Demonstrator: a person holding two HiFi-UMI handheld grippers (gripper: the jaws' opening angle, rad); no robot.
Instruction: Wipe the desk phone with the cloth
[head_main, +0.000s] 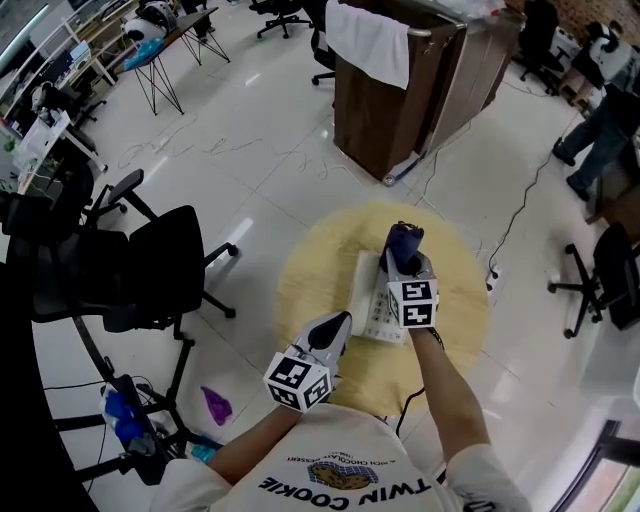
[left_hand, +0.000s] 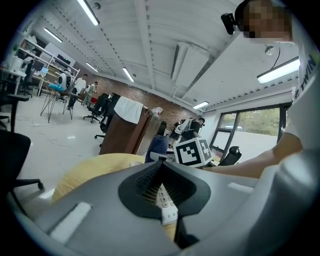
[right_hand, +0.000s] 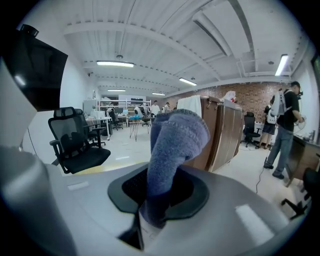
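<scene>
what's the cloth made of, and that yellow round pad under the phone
Cloth: probably terry or knitted fabric, matt blue, with a nubby looped surface.
Yellow pad: looks like fuzzy fleece or short pile, matt, with a soft ragged edge. What lies beneath it can't be told.

round yellow surface (head_main: 310, 270) (fuzzy-looking) under a white desk phone (head_main: 368, 300)

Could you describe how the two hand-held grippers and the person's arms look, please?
Both the left gripper and the right gripper have smooth light-grey shells with black ribbed pads inside the jaws. Each carries a white cube printed with black square markers. The person wears a white short-sleeved T-shirt with dark lettering; forearms are bare.
</scene>
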